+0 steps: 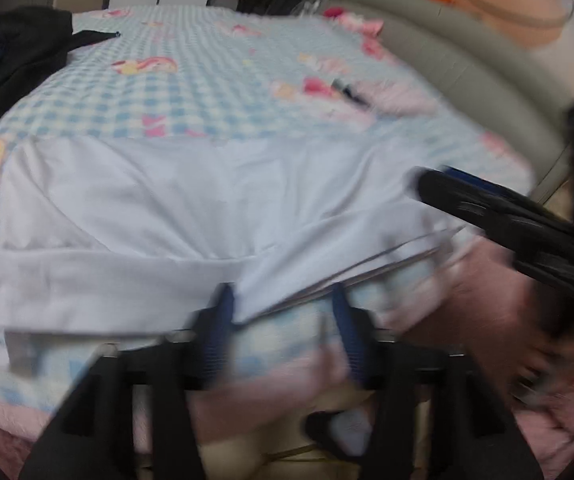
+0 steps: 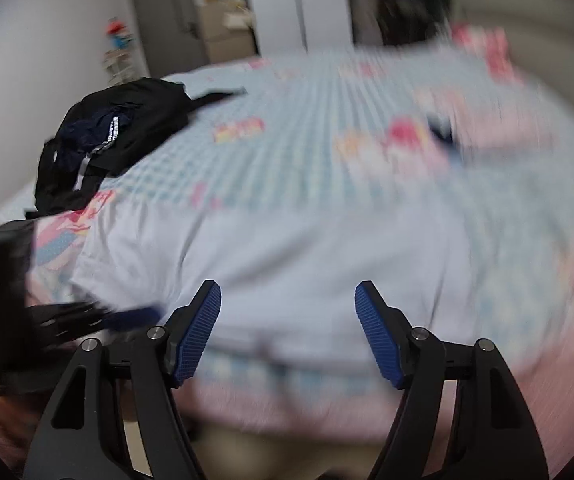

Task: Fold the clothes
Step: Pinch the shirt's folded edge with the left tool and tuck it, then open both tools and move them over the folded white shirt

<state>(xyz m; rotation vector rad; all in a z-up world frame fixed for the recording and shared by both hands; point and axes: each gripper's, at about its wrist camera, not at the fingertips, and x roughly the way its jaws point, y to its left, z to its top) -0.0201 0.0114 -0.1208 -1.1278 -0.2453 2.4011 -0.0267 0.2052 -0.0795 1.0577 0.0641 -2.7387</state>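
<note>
A white garment (image 1: pixel 167 200) lies spread flat on the bed, with a folded band along its near edge. My left gripper (image 1: pixel 283 304) is open at that near edge; its left finger (image 1: pixel 223 308) overlaps the hem and nothing is pinched between the blue pads. The other gripper (image 1: pixel 507 216) shows as a blurred black shape at the right of the garment. In the right wrist view the garment (image 2: pixel 287 248) is blurred, and my right gripper (image 2: pixel 287 292) hovers open over its near part with nothing in it. The left gripper (image 2: pixel 67 320) is a dark blur at the left.
The bed has a blue-checked sheet (image 1: pixel 207 80) with pink cartoon prints. A heap of black and navy clothes (image 1: pixel 11 60) (image 2: pixel 115 140) lies at its far left. A grey padded headboard (image 1: pixel 447 52) runs along the right. A pink blanket (image 2: pixel 547 360) hangs at the near edge.
</note>
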